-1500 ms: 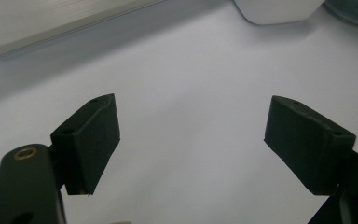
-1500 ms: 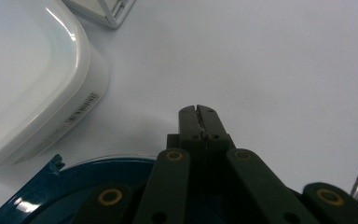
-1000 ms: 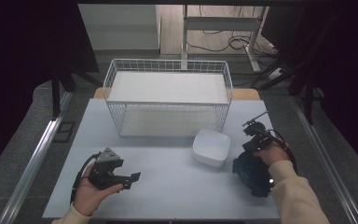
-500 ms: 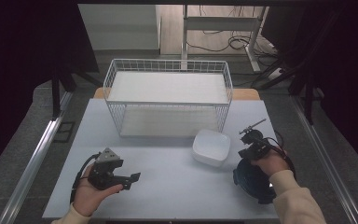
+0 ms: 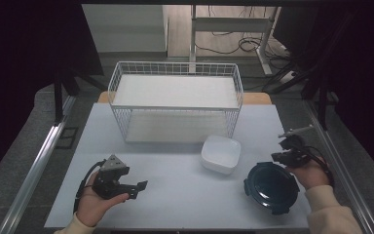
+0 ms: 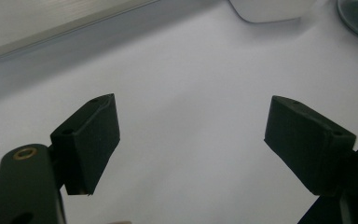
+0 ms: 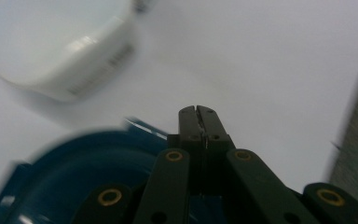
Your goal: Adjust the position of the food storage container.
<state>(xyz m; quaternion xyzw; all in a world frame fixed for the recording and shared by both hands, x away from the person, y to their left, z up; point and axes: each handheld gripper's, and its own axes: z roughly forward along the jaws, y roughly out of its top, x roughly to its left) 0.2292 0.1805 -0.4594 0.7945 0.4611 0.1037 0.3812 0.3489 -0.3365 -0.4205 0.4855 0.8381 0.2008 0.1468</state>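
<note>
Right gripper (image 7: pixel 199 112): my jaws pressed together, gripping the dark blue lid (image 5: pixel 271 187) rim.
Left gripper (image 6: pixel 191 135): my jaws wide, empty.
White bowl (image 7: pixel 51 51): barcode label, unreadable.

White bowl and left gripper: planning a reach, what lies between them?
Bare tabletop between white bowl and left gripper, per the high view.

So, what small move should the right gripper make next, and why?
Probably lower the dark blue lid flat onto the table and release it: the right gripper has its jaws shut on the lid's rim, beside the white bowl.
</note>
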